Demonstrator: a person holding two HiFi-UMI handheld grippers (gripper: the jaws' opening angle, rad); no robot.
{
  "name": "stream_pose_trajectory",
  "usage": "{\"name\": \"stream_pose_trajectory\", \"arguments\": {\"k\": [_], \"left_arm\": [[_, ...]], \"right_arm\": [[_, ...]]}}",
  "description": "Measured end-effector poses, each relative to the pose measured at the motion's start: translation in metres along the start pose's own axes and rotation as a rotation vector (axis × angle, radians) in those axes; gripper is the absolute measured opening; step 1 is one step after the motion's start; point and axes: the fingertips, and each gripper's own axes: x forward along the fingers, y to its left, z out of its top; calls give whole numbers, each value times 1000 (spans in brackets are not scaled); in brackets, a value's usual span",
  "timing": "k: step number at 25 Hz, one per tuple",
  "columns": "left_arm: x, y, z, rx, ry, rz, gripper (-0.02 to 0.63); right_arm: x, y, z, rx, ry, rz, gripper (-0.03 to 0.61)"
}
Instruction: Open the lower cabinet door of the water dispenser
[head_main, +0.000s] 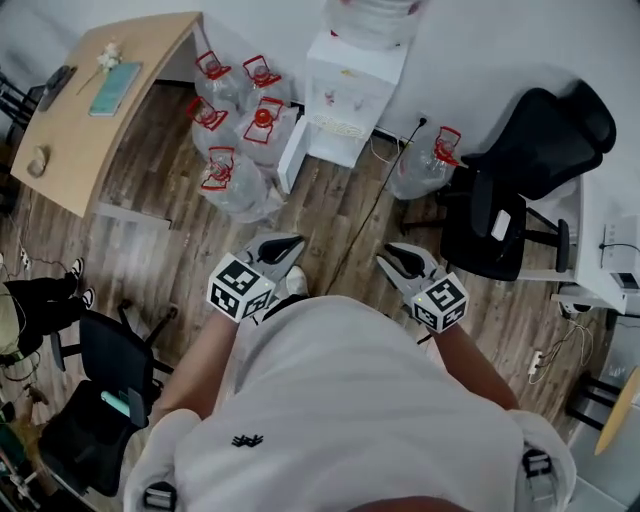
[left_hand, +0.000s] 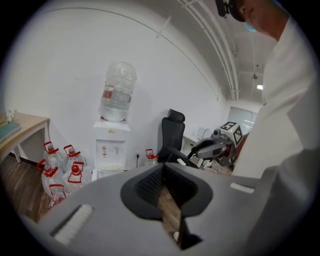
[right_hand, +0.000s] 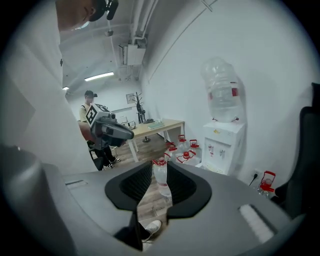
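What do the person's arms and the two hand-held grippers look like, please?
The left hand-held gripper and the right hand-held gripper are light grey with black pads, each carrying a white cube with black square markers. The person wears a white short-sleeved shirt with a small black logo.

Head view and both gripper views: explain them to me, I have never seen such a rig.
A person holds two clamp tools: the left gripper and the right gripper. The head view looks down from the person's head; each gripper view looks along its own jaws. Both pairs of jaws stand slightly apart, holding nothing. On the wooden floor stand a white water dispenser, clear water jugs with red handles, and a black office chair.
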Motion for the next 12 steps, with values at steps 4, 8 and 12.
{"name": "stream_pose_trajectory", "arguments": {"k": [4, 8, 12], "left_arm": [[25, -53, 8, 4, -14, 11, 57], [47, -110, 8, 19, -10, 3, 57], [60, -158, 0, 23, 4, 12, 57]], "right_arm": [[-56, -3, -15, -19, -9, -5, 91], [-105, -5, -37, -3, -25, -4, 87], [-144, -1, -57, -6, -43, 15, 84]]}}
